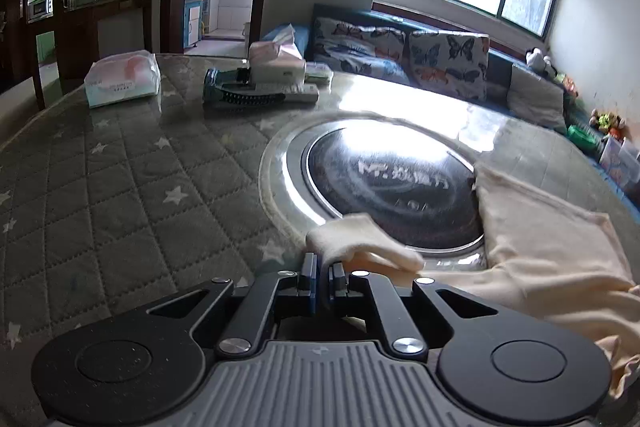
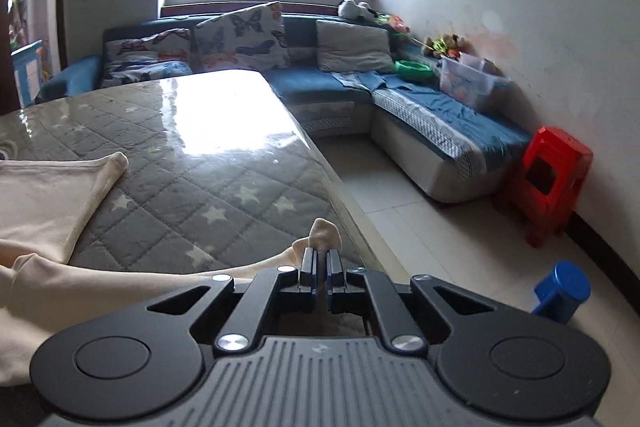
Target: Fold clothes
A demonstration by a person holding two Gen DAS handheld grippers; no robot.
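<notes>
A cream garment (image 1: 552,259) lies on the table over its grey star-quilted cover (image 1: 120,187), spreading toward the right of the left wrist view. My left gripper (image 1: 323,267) is shut on one cream corner (image 1: 352,239) of it, which pokes up past the fingertips. In the right wrist view the same cream garment (image 2: 48,199) stretches to the left, and my right gripper (image 2: 321,259) is shut on another corner (image 2: 324,233) near the table's right edge. The fabric between the two held corners hangs slack beneath the grippers.
A round black hob (image 1: 392,187) is set into the table under the glossy sheet. Tissue packs (image 1: 122,79), a box (image 1: 276,61) and a teal brush (image 1: 244,93) sit at the far side. A blue sofa (image 2: 400,95), red stool (image 2: 554,179) and blue stool (image 2: 560,291) stand right of the table.
</notes>
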